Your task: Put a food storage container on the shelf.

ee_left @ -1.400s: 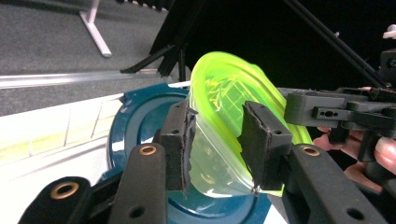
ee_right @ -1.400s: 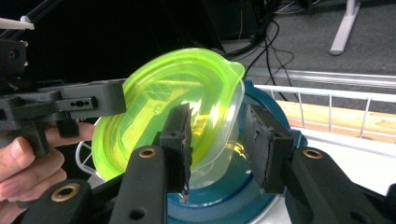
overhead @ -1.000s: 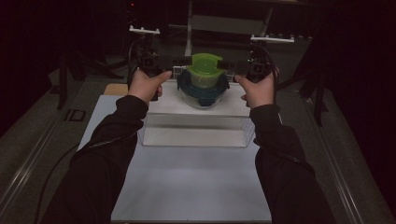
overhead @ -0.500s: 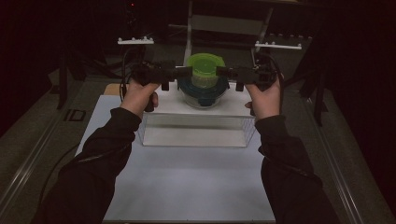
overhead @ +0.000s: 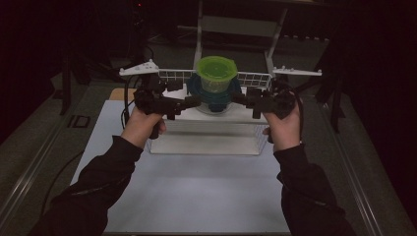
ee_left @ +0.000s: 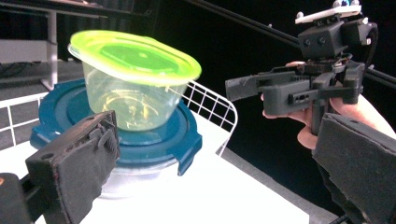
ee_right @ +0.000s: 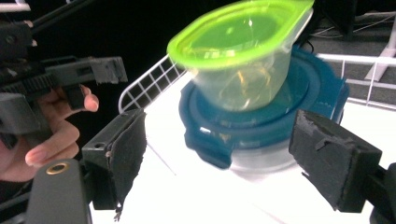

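green-lidded clear tub (overhead: 216,73) is sitting upright on top of a blue-lidded container (overhead: 212,97), the pair stacked at the far middle of a white raised platform (overhead: 206,132) on the pale table (overhead: 196,191). left gripper (overhead: 193,102) is pointing in from the left side of the stack, its jaws having just been opening and now standing wide; in the left gripper view the near pad (ee_left: 77,170) is sitting low beside the blue lid's edge (ee_left: 187,154), with nothing pinched between the jaws. right gripper (overhead: 239,98) is pointing in from the right at the same level, jaws also having just been opening and now spread wide; in the right gripper view the blue-lidded container (ee_right: 261,121) is lying between and beyond the two pads (ee_right: 123,151), neither one pressing on it. green lid (ee_left: 135,56) is sitting closed on the clear tub, which is looking empty. white wire rack (overhead: 172,75) is running behind the stack along the platform's far edge. both hands are gripping the handles, dark sleeves coming in from the bottom of the high view.
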